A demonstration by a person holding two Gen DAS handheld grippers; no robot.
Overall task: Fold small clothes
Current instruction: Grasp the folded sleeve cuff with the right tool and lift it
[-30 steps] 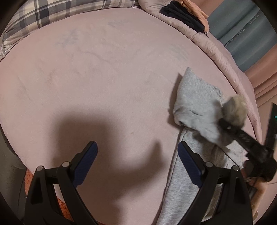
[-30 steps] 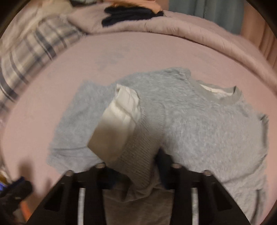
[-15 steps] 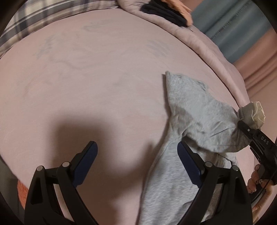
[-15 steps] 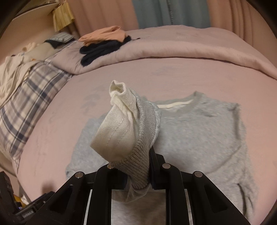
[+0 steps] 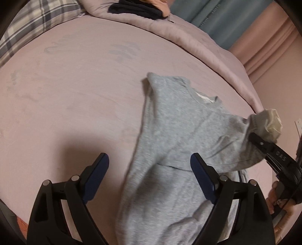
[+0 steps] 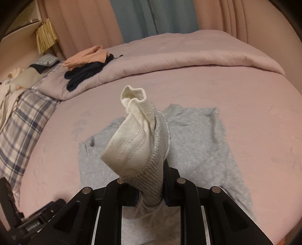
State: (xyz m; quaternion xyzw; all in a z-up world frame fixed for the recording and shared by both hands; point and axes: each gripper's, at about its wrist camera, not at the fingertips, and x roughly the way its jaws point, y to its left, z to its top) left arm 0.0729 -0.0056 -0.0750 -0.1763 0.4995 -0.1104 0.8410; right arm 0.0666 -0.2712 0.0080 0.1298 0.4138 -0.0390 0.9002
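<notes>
right gripper [image 6: 151,188]: clamped on ribbed sleeve cuff [image 6: 151,175], lifted off bed
left gripper [image 5: 149,169]: jaws had just narrowed a little, wide, empty, over the hem side
grey sweatshirt [image 5: 169,135]: flat on pink bedspread [image 5: 75,94], 3 o'clock of centre
risk: one-point sleeve pull likely drags body askew; cuff may slip
far: dark clothes pile [image 6: 85,73], 10 o'clock

A pink bed sheet [image 6: 236,105] spreads ahead of the tool, with a rolled mauve comforter [image 6: 188,54] along its far side. On the comforter, far left of the tool, dark navy clothes [image 6: 85,74] lie under a peach garment [image 6: 86,56]. A plaid pillow [image 6: 20,120] sits left; pink and teal curtains [image 6: 151,17] hang beyond
</notes>
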